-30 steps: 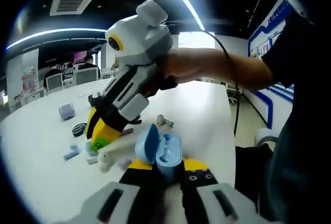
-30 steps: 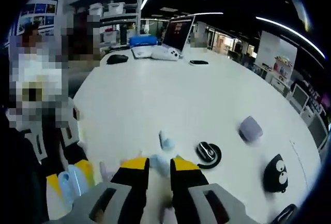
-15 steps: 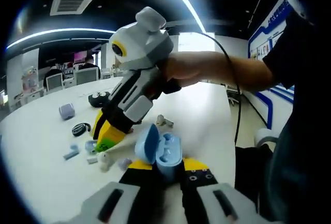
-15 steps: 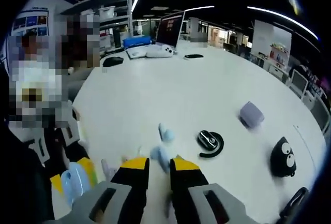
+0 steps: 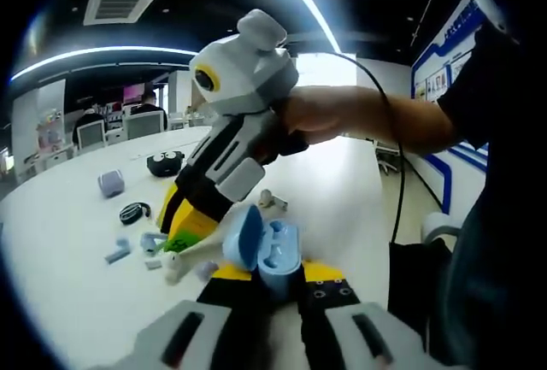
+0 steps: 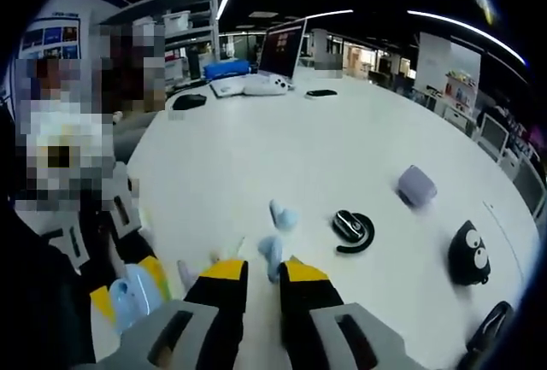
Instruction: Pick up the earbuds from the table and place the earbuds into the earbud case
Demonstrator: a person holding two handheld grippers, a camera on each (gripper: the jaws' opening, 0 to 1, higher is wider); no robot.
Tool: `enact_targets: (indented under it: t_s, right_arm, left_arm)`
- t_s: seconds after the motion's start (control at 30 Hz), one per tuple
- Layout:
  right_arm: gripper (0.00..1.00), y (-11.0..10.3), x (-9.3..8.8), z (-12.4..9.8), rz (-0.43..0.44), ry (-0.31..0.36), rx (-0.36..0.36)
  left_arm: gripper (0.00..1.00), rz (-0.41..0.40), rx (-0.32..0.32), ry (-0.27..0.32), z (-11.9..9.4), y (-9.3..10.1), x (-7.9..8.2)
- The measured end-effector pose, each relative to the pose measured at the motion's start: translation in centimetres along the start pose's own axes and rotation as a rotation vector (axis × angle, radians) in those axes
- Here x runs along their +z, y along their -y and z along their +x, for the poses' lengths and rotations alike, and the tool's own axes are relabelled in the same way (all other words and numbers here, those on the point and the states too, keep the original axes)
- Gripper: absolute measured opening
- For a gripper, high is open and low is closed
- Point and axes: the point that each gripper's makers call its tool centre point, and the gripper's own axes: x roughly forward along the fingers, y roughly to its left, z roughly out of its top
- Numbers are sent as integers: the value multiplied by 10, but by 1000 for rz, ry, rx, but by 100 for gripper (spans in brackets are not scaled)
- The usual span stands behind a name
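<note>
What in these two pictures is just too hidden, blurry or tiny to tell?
- Left gripper view: the right gripper covers its own tips, so any grip on an earbud is unclear.
- Left gripper view: inside the open blue earbud case, the pockets are too small to tell if they are filled.
- Right gripper view: the pale blue earbud at its own tips is blurred; contact unclear.
- Right gripper view: the monitor is far off and too small to read.
</note>
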Motion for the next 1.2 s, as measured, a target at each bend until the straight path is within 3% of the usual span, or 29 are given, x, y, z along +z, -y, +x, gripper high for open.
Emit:
enact_targets:
  t_s: [0.73,1.2]
  right_arm:
    - [14,5,10,9,-14,3,-14]
    - [13,-1,2,5,36,-23,7]
  left_arm:
    - [19,0,-5,4,-1,1,0]
    - [19,-5,-9,9,-1,2,0]
